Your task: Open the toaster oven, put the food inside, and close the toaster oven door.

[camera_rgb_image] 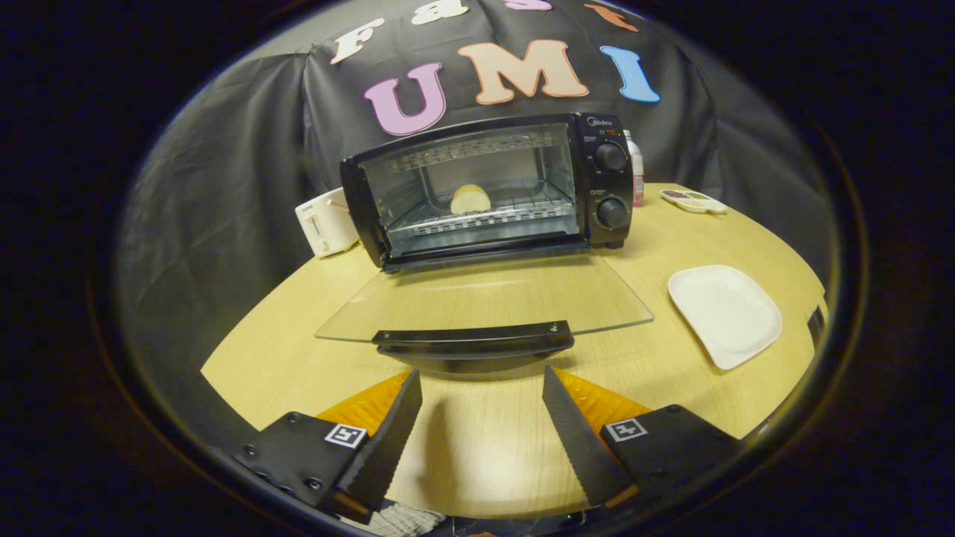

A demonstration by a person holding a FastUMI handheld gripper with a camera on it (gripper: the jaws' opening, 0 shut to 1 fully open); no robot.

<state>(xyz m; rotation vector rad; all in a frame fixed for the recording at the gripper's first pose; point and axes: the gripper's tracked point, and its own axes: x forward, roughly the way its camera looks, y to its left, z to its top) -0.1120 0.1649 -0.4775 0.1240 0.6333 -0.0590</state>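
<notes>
A black toaster oven [492, 183] stands at the back of the round wooden table [477, 447]. Its glass door [485, 298] lies folded flat toward me, with the black handle [474, 341] at the near edge. A pale bun-like piece of food [471, 200] rests on the wire rack inside. My gripper [481, 388] is open and holds nothing; its two fingertips hover just short of the door handle, one to each side of its middle.
A white square plate [725, 313] lies bare to the right of the door. A white toaster-like box [326, 221] sits left of the oven. Behind the oven's right side are a bottle [636, 175] and a small dish [694, 200].
</notes>
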